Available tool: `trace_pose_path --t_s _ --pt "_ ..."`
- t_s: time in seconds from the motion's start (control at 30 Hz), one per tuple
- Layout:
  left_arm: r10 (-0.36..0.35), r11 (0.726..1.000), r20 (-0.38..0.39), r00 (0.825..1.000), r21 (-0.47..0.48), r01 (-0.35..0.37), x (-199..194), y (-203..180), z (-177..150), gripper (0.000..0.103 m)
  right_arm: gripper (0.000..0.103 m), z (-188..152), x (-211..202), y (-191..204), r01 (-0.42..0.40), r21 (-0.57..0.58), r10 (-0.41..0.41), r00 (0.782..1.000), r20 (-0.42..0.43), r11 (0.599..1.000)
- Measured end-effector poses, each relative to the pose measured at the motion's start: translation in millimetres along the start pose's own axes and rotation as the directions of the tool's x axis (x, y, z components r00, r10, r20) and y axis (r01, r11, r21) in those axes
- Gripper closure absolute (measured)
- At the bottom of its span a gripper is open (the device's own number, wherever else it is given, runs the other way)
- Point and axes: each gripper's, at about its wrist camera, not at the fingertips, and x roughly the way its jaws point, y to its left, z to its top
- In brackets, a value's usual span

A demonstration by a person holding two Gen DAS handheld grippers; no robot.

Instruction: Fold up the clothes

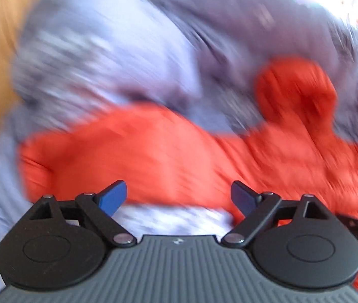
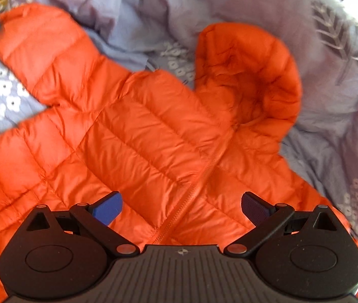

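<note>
— Orange quilted puffer jacket (image 2: 133, 131), spread front-up on lilac floral bedding (image 2: 330, 116); zipper (image 2: 191, 192) closed, running diagonally; hood (image 2: 249, 75) flopped open at the upper right.

— Grippers?

— Left gripper (image 1: 179, 197): blue pads spread wide, nothing between, hovering over the jacket's edge; view badly smeared. Right gripper (image 2: 181, 209): likewise wide apart, empty, poised above the zipper line, not touching the fabric.

— Step in hand?

— Probably between grasps: laid flat, no fold visible yet, one sleeve (image 2: 35, 50) stretched toward the upper left.

— Next move?

— Likely pinching that sleeve or a side edge and carrying across the chest; slippery, puffy shell, so a deep, firm bite needed.
</note>
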Motion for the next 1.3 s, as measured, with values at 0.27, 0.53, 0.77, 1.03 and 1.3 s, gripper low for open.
trace_pose_path --t_s 0.27,0.53,0.77,1.03,1.3 --pt "0.009 0.982 -0.137 0.991 0.186 0.017 25 -89 -34 0.015 0.0 -46 -28 -22 0.045 0.168 -0.035 0.998 -0.059 0.985" --pt "0.025 0.941 -0.17 0.985 0.335 0.034 16 -130 -50 0.014 0.0 -75 -56 -37 0.083 0.239 -0.074 0.996 -0.045 0.967" --pt "0.022 0.928 -0.168 0.986 0.369 0.043 16 -144 -49 0.013 0.0 -97 -72 -93 0.137 0.436 -0.175 0.983 0.048 0.89" --pt "0.019 0.925 -0.215 0.976 0.373 0.064 20 -152 -44 0.013 0.0 -176 -83 -230 0.168 0.806 -0.286 0.958 0.002 0.568" --pt "0.046 0.912 -0.209 0.977 0.408 0.045 17 -164 -29 0.013 0.001 -204 -52 -304 0.356 0.794 -0.469 0.877 -0.103 0.492"
